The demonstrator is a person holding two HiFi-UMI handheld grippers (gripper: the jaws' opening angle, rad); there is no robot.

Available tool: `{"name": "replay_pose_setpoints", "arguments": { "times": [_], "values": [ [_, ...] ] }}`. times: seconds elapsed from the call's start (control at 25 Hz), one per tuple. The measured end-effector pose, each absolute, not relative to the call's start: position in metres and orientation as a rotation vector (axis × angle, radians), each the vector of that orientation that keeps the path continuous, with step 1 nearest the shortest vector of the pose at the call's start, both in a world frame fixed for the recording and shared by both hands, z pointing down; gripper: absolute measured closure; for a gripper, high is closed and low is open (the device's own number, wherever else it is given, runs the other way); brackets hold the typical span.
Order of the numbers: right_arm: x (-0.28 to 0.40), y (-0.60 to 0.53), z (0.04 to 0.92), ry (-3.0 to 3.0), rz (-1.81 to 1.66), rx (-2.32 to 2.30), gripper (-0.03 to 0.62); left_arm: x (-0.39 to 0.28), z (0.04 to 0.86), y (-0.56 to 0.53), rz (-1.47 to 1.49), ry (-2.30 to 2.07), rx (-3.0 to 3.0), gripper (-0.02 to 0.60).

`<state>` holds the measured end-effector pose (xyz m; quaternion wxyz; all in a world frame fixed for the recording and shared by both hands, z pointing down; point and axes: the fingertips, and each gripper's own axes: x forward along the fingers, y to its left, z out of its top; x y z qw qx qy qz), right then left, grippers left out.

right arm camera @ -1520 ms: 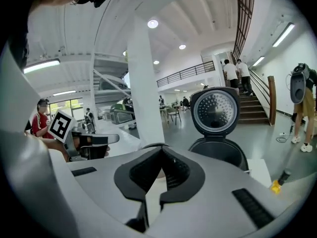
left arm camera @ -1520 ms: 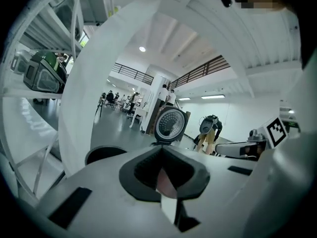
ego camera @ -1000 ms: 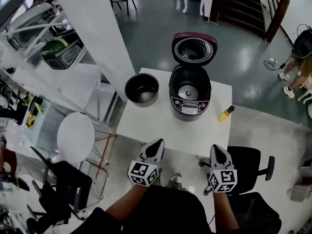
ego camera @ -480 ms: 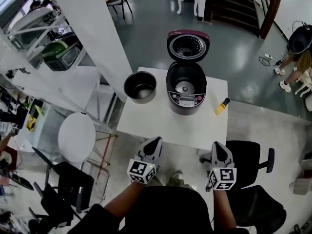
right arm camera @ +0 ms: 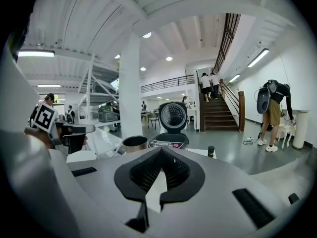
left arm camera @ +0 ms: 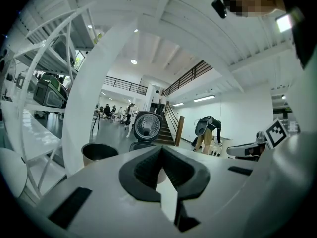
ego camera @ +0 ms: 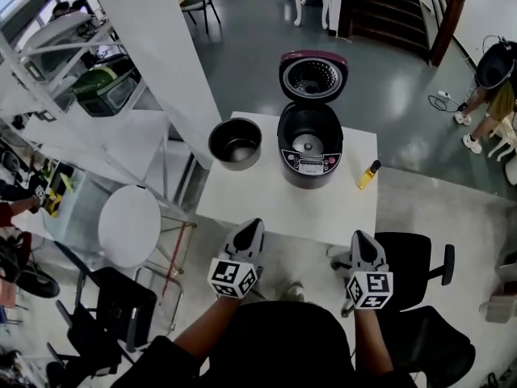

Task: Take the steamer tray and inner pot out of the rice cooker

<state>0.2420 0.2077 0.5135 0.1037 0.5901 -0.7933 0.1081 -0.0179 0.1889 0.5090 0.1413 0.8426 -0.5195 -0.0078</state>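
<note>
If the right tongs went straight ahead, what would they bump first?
Likely the black rice cooker with its dark red lid open, sitting just above the tips of the closed right tongs in the right gripper view. They tilt down slightly, so the white table might come first.

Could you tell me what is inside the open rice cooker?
The rice cooker holds only a round metal plate at its bottom; the inner pot stands outside, left of it. Its near wall is hidden.
</note>
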Motion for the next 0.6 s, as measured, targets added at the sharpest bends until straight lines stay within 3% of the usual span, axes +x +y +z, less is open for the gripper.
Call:
{"name": "replay_pose_setpoints", "arguments": {
  "times": [0.6],
  "values": [
    [0.271, 0.195, 0.521, -2.345, 0.316, 1.71, 0.594, -0.001, 0.53, 0.186, -0.026, -1.487, 2.364, 0.577]
  ]
}}
